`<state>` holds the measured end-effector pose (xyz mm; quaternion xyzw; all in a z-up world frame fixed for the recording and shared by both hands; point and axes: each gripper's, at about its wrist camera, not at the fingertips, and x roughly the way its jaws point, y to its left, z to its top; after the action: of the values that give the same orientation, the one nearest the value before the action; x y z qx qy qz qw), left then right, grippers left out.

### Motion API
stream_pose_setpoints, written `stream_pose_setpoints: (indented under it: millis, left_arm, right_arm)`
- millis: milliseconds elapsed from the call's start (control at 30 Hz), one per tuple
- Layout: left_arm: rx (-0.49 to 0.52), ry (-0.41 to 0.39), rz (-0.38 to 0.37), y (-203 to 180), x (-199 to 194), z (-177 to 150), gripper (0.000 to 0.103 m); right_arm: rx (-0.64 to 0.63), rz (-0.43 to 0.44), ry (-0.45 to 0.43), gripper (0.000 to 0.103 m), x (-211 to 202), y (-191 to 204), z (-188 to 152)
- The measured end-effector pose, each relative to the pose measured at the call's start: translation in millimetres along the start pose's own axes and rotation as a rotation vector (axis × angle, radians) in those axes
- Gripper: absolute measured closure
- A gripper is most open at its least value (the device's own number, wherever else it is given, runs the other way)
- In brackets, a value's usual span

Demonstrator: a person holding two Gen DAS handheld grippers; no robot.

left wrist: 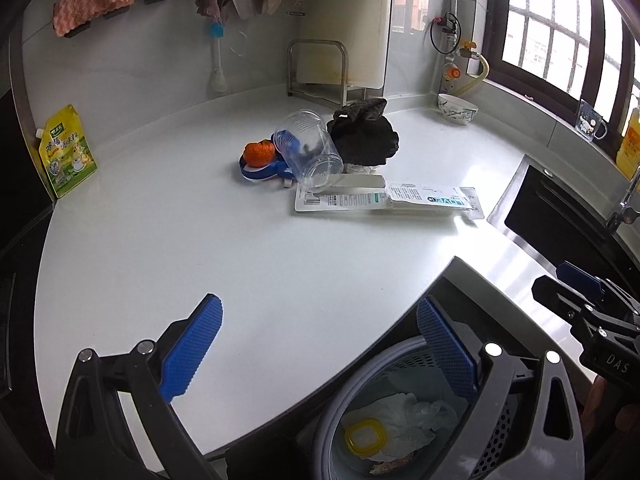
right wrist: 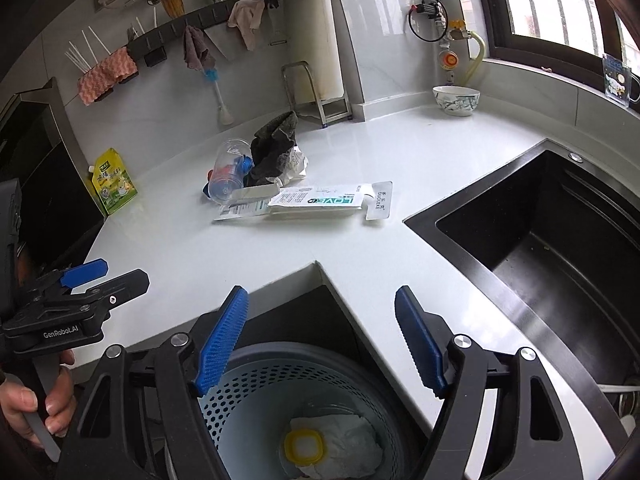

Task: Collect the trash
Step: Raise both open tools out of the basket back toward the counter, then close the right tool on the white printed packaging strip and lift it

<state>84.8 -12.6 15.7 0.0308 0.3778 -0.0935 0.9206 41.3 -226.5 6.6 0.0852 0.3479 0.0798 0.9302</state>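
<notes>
Both my claws spread wide, empty: left claw point(left wrist: 316, 344), right claw point(right wrist: 320, 340) over bin point(right wrist: 256, 384). Bin holds tissue, yellow lid point(right wrist: 303, 445). Trash left mid-worktop point(left wrist: 160, 240): clear cup point(left wrist: 306, 148) on its side, dark rag point(left wrist: 364, 134), flat packets point(left wrist: 384, 198), orange peel point(left wrist: 259, 154). Risk: cup rolls if nudged, packets too flat to pinch, slide toward sink point(right wrist: 560, 232).

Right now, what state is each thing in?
left gripper: open, empty
right gripper: open, empty, above the bin
trash bin: holds a yellow lid and crumpled paper
clear plastic cup: on its side
flat packaging: lying on the counter
bowl: upright
</notes>
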Motion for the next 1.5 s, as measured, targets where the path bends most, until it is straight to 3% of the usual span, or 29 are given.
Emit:
stream_pose_setpoints:
  millis: [367,633,867,967,1267,1500]
  left_arm:
    - [-0.029,0.017,0.046,12.1,32.6,27.6,0.007]
    - [-0.054,0.051,0.042,20.6,53.1,37.1,0.007]
    - [-0.062,0.057,0.053,26.7,60.5,39.3,0.007]
    - [-0.061,0.063,0.056,30.0,62.6,39.0,0.007]
    - [-0.074,0.065,0.067,38.8,66.3,40.3,0.007]
    - [-0.073,0.065,0.068,38.5,66.0,39.8,0.007]
  right_arm:
    - [-0.3,0.088,0.1,0.03,64.4,16.8,62.6]
    - [-0.517,0.144,0.174,0.03,110.4,38.2,83.2]
    - [-0.6,0.17,0.235,0.03,147.1,41.9,100.2]
    - [-0.616,0.218,0.316,0.03,163.8,37.5,104.6]
    - [-0.709,0.19,0.408,0.03,189.1,38.3,103.9]
    - [-0.687,0.215,0.46,0.027,204.6,42.1,103.8]
